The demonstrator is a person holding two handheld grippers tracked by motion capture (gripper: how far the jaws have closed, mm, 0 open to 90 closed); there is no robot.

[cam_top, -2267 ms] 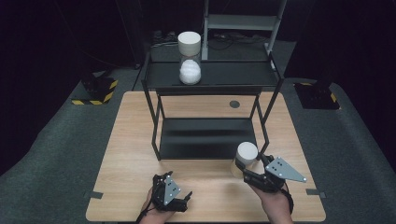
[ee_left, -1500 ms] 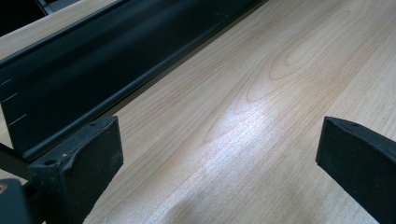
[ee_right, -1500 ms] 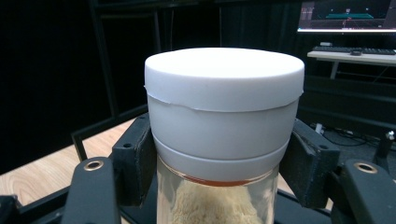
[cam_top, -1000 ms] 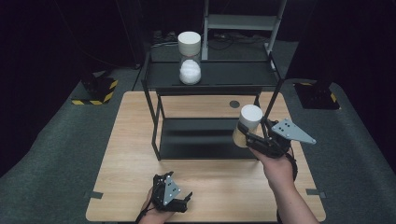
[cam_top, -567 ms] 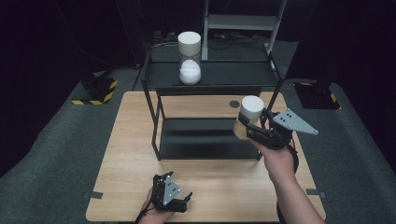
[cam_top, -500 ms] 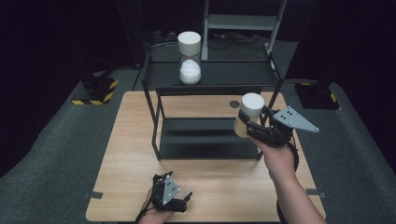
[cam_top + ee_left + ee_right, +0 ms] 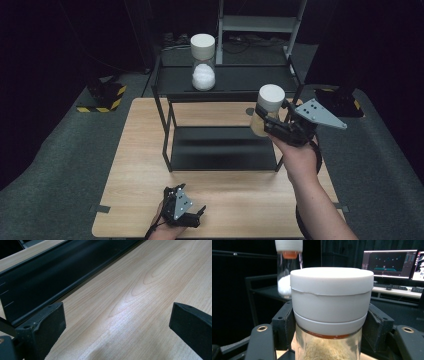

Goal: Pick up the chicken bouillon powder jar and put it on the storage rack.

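- Above the right side of the counter, the right hand-held gripper is clamped on a jar with a white lid and a pale tan powder in its glass body.
- From the right gripper view, the two black jaws press on the jar from either side, just under the lid, and the jar stands upright between them.
- From the high view, the jar hangs in the air off the front right corner of a black two-level rack, about level with its top shelf and clear of the counter.
- On that top shelf stands a second jar, white-lidded, with white powder at its bottom; it sits left of the middle, well apart from the held one.
- Near the front edge of the counter, the left hand-held gripper rests low with its jaws apart and nothing between them; its own view looks across bare wood to the rack's lower shelf.
- Judged from this, the step in hand is carrying the tan jar up to the top shelf, with the setting-down not yet done.
- The next move would call for bringing the jar's base over the shelf's rim and past the corner post, keeping it upright.
- It would then need lowering onto open shelf to the right of the second jar before the jaws let go.
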